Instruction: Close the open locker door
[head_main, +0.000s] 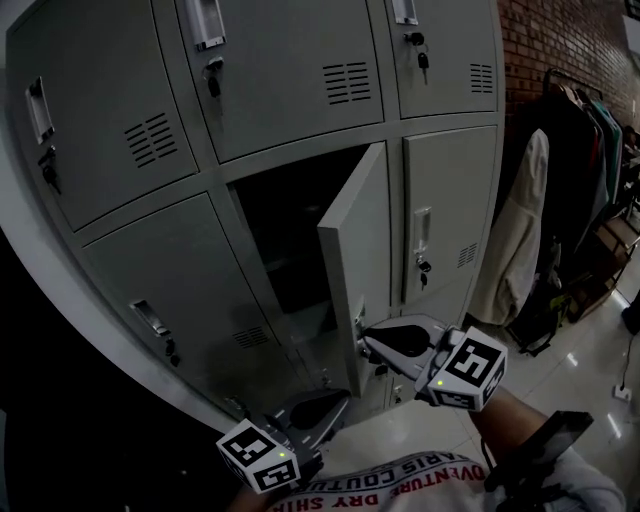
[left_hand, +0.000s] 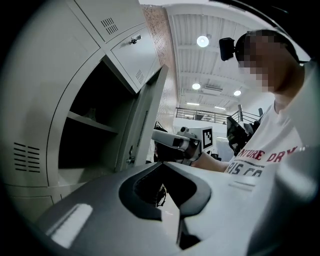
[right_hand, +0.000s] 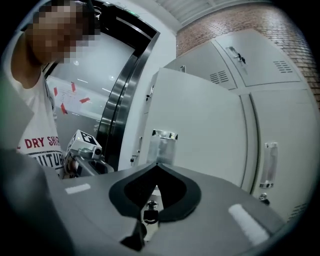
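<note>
The grey locker door (head_main: 355, 258) stands ajar, swung out from the dark open compartment (head_main: 290, 240). My right gripper (head_main: 364, 338) is shut on nothing, its tips at the door's lower free edge. In the right gripper view the door's outer face (right_hand: 200, 125) fills the middle, and the closed tips (right_hand: 156, 164) sit just below its metal handle (right_hand: 163, 144); contact is unclear. My left gripper (head_main: 335, 402) hangs lower and nearer me, shut and empty. Over its closed tips (left_hand: 161, 163), the left gripper view shows the open compartment (left_hand: 90, 125), the door's edge (left_hand: 146, 117) and the right gripper (left_hand: 175, 142).
Closed lockers (head_main: 290, 70) surround the open one; the right neighbour has a handle with a key (head_main: 423, 250). Coats hang on a rack (head_main: 520, 235) before a brick wall (head_main: 560, 45) at right. Glossy tiled floor (head_main: 575, 375) lies below.
</note>
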